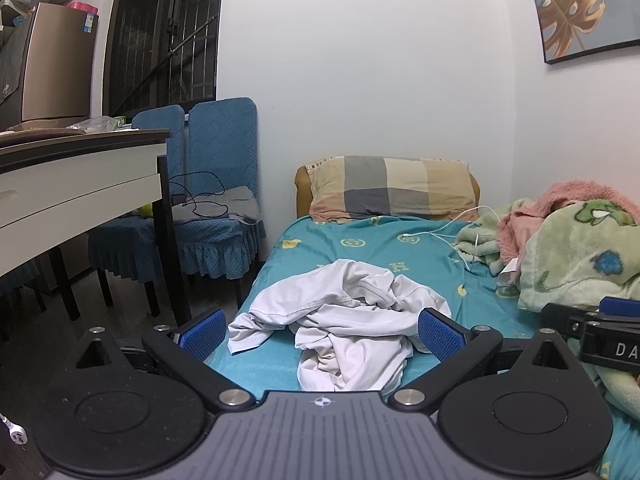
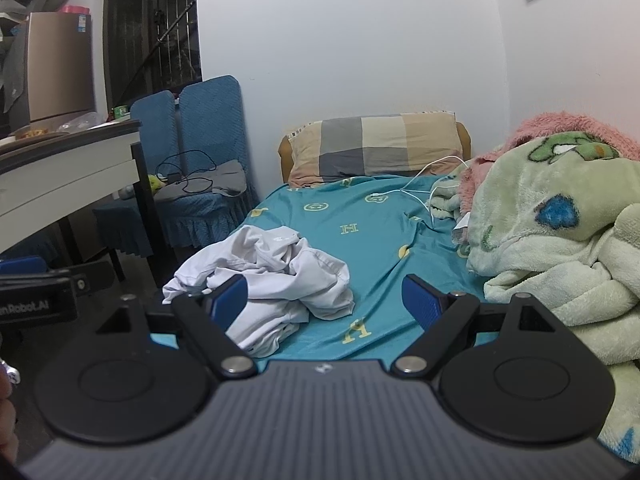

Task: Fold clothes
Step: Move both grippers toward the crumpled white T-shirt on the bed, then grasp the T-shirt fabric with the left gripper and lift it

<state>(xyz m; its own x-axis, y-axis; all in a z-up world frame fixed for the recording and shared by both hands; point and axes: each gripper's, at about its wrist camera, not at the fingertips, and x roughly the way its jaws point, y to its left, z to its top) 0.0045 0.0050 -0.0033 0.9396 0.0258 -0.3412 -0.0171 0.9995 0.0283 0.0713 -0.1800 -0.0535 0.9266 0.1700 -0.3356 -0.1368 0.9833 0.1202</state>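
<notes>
Crumpled white garment (image 1: 340, 316) on bed (image 1: 420, 248), dead ahead of spread left gripper (image 1: 322, 330), left of spread, empty right gripper (image 2: 324, 300).

Framed picture (image 1: 580, 8) cropped by edge; green blanket (image 2: 560, 248) runs off frame; garment (image 1: 340, 320) folds hide shape.

A checked pillow (image 1: 390, 188) lies beside a green blanket (image 2: 560, 248) and blue chairs (image 1: 216, 184).
</notes>
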